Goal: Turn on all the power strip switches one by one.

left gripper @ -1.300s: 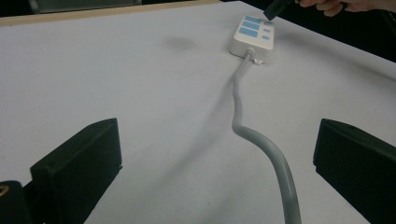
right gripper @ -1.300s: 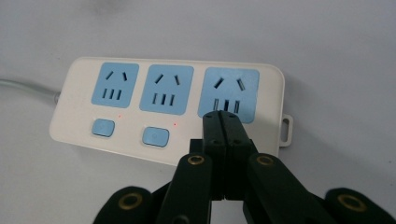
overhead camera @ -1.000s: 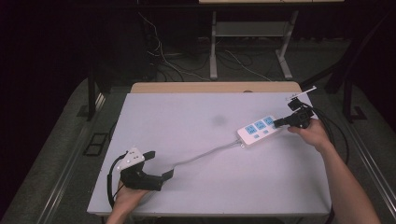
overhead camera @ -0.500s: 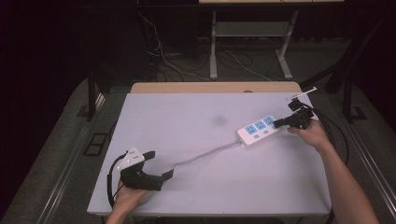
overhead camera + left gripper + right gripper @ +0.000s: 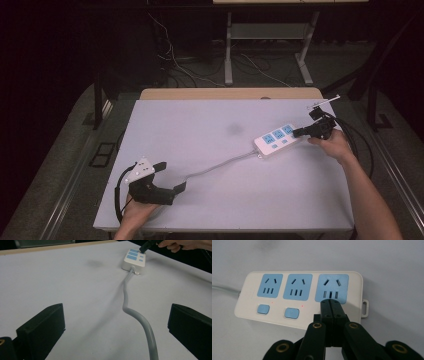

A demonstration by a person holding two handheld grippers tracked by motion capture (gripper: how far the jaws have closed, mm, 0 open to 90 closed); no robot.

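A white power strip [image 5: 276, 140] with three blue sockets lies at the table's right side, its grey cable [image 5: 220, 166] trailing toward the near left. My right gripper [image 5: 298, 132] is shut, jaws pressed together with nothing between them. In the right gripper view its tip [image 5: 330, 305] rests on the power strip [image 5: 297, 293] where the third switch sits, under the rightmost socket; two blue switches and small red lights show beside it. My left gripper [image 5: 170, 176] stands open near the front left, and in the left gripper view the cable [image 5: 140, 320] runs between its jaws without touching them.
The white table [image 5: 200, 120] has a faint grey smudge [image 5: 234, 128] near its middle. A wooden strip [image 5: 230, 93] borders the far edge. Desk legs and loose cables [image 5: 210, 65] stand on the dark floor behind.
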